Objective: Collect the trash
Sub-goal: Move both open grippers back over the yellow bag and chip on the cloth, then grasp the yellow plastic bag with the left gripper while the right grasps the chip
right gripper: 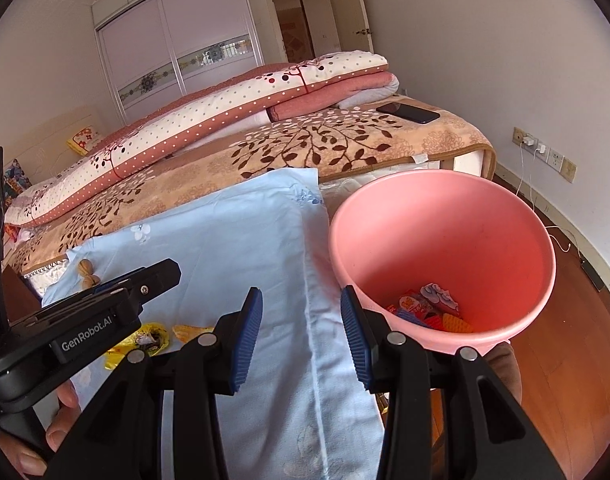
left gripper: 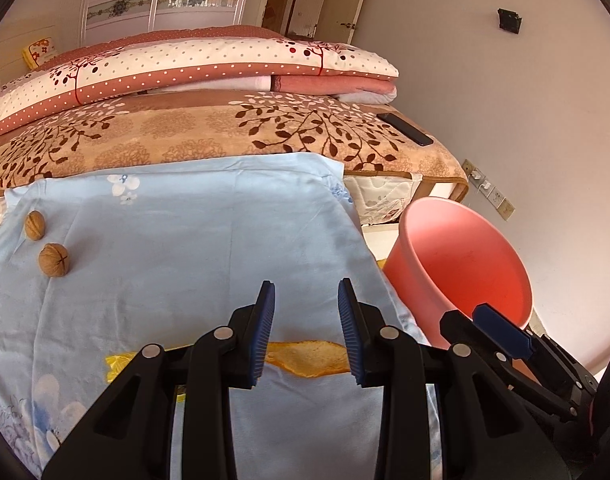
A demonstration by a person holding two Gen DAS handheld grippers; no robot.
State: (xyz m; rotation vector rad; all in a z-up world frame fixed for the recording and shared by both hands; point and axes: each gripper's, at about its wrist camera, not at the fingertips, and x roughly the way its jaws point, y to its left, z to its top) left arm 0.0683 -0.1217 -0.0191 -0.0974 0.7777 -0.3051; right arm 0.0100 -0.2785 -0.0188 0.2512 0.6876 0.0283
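Observation:
A light blue cloth [left gripper: 185,240] covers the bed's near end. My left gripper [left gripper: 306,286] hovers over it, open, with nothing between its pads. A strip of orange peel [left gripper: 309,358] lies on the cloth under the fingers, beside a yellow wrapper [left gripper: 117,362]. Two walnuts [left gripper: 54,260] rest at the far left. My right gripper [right gripper: 301,294] is open and empty over the cloth's right edge, next to the pink bucket [right gripper: 505,240], which holds several wrappers [right gripper: 425,308]. The right wrist view also shows the left gripper [right gripper: 165,274], the peel [right gripper: 189,332] and the yellow wrapper [right gripper: 145,340].
Folded quilts [left gripper: 185,68] and a leaf-patterned blanket [left gripper: 185,128] fill the bed behind the cloth. A black phone [right gripper: 409,113] lies near the bed's right corner. The bucket [left gripper: 461,264] stands off the bed's edge over a wooden floor [right gripper: 565,360]. A hand [right gripper: 61,432] grips the left tool.

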